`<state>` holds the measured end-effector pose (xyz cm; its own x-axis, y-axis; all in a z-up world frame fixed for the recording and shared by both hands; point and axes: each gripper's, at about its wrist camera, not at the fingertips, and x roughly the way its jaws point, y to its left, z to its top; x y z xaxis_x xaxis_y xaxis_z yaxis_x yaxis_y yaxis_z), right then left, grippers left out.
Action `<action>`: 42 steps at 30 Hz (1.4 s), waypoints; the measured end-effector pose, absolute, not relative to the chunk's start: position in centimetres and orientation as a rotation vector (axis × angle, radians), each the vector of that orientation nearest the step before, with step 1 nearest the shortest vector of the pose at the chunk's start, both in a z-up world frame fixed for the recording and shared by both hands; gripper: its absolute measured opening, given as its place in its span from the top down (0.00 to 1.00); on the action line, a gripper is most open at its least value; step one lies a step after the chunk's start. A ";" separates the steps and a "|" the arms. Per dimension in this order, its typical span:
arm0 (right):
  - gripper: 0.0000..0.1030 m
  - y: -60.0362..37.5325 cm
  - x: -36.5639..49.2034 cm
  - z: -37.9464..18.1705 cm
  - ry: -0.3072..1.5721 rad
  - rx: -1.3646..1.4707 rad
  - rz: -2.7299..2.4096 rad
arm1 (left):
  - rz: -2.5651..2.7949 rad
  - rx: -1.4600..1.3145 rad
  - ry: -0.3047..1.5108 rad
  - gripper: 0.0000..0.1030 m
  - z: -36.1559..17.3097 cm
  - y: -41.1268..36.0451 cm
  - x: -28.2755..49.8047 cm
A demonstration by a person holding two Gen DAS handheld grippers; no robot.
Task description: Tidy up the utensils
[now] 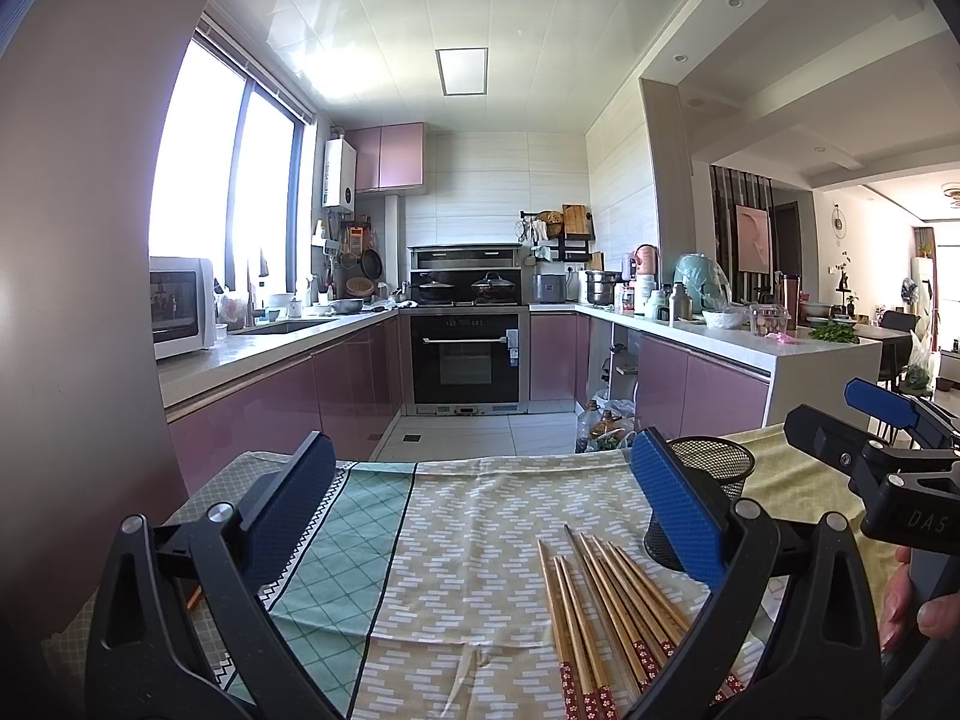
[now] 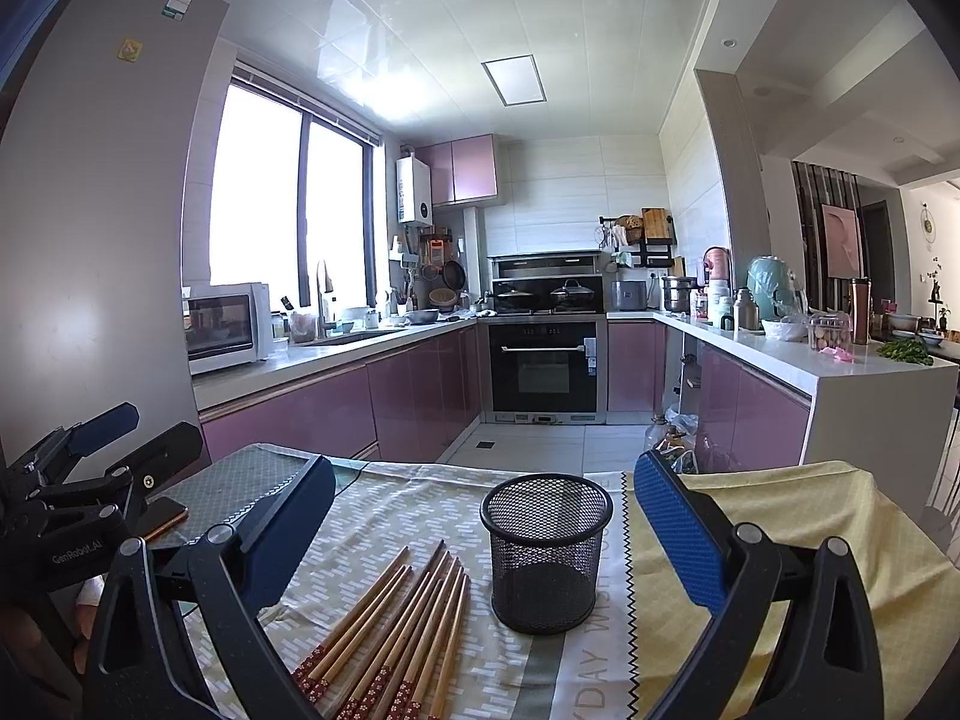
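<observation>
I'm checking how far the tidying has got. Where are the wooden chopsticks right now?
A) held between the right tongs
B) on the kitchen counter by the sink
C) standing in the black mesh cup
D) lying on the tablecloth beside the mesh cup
D: the chopsticks lie in a loose bundle flat on the tablecloth, left of the mesh cup, which looks empty; both tongs are open and hold nothing.

Wooden chopsticks [image 2: 396, 630] beside upright mesh cup [image 2: 546, 552]
</observation>
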<state>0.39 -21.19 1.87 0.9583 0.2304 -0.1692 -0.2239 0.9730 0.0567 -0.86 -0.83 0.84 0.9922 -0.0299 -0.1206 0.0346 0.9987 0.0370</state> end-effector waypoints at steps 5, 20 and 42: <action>0.06 -21.2 0.4 1.9 0.178 0.038 0.230 | -0.033 0.038 0.121 0.06 0.8 -0.8 -0.9; 0.06 -21.3 0.6 1.8 0.189 0.044 0.240 | -0.037 0.043 0.129 0.05 0.7 -1.3 -0.6; 0.40 -19.1 7.4 -6.2 0.756 -0.061 0.369 | -0.170 0.209 0.498 0.16 -6.2 -1.6 5.9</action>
<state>7.44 -19.06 -6.22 0.6665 0.3053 -0.6802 -0.3485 0.9341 0.0777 5.94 -1.64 -6.17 0.8652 -0.1106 -0.4891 0.2121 0.9645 0.1572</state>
